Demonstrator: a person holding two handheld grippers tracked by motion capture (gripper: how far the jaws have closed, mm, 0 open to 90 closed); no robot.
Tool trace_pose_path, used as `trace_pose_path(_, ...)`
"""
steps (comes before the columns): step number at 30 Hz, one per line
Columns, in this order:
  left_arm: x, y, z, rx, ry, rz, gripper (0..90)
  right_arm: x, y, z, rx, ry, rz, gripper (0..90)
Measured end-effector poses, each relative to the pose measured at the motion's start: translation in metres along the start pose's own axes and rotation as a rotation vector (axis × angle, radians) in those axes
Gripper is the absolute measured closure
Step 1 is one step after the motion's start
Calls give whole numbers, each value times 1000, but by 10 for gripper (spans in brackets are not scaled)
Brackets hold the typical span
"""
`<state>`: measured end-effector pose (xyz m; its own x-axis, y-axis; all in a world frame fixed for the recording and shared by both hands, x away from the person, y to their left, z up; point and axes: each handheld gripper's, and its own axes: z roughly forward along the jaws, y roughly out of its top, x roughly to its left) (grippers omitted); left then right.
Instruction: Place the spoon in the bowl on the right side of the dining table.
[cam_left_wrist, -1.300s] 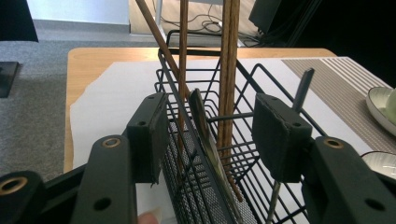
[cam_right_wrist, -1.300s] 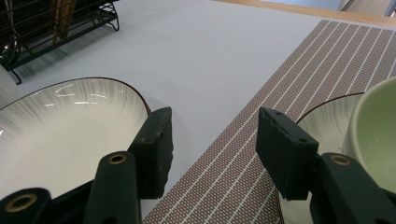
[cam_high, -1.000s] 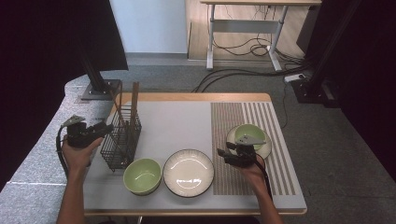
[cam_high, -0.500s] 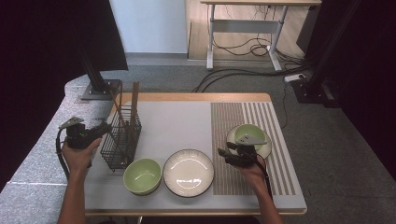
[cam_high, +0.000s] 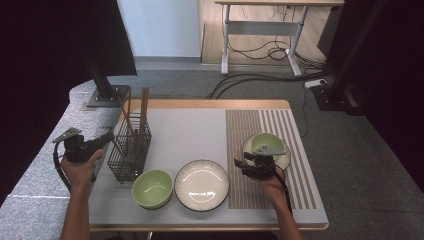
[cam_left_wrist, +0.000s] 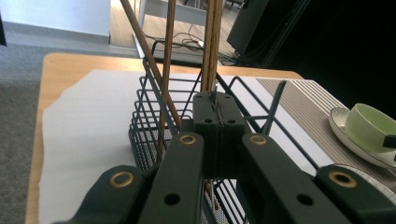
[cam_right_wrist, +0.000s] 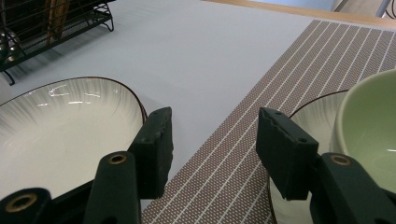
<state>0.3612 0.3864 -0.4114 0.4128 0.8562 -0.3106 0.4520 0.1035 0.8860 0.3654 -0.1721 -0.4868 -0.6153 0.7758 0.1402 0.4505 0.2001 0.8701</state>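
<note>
Chopsticks of brown wood (cam_high: 144, 107) stand near-upright in the black wire cutlery basket (cam_high: 131, 149) at the table's left side, long axis vertical, leaning slightly. The left gripper (cam_left_wrist: 218, 116) sits just beside the basket's outer wall, jaws pressed together and holding nothing, the sticks directly ahead and above its tips. The left hand (cam_high: 80, 167) is clearly the nearer one. The right gripper (cam_right_wrist: 212, 140) hovers with jaws apart between the white ribbed plate (cam_high: 201, 184) and the white saucer (cam_high: 283, 161) carrying a pale green cup (cam_high: 267, 142). A green bowl (cam_high: 152, 188), empty, sits below the basket. The plate is empty too.
</note>
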Motion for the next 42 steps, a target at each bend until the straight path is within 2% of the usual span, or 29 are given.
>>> trace_pose_path(10,-7,10,-15,-67,45,32,898,-1,0,-2,-3,-3,-1,464)
trace_pose_path(18,-7,18,-37,-134,43,14,900,-2,0,-3,-5,-5,0,464)
trace_pose_path(22,-12,23,-44,-158,32,24,900,-1,0,-3,-8,-6,-1,464)
trace_pose_path(32,-27,38,-55,-207,-27,21,900,-4,-1,-3,-6,-9,7,463)
trace_pose_path(37,-33,42,-61,-223,-70,13,900,-4,-1,-3,-6,-11,6,463)
trace_pose_path(42,-41,44,-60,-224,-91,25,900,-4,-2,-2,-1,-11,5,463)
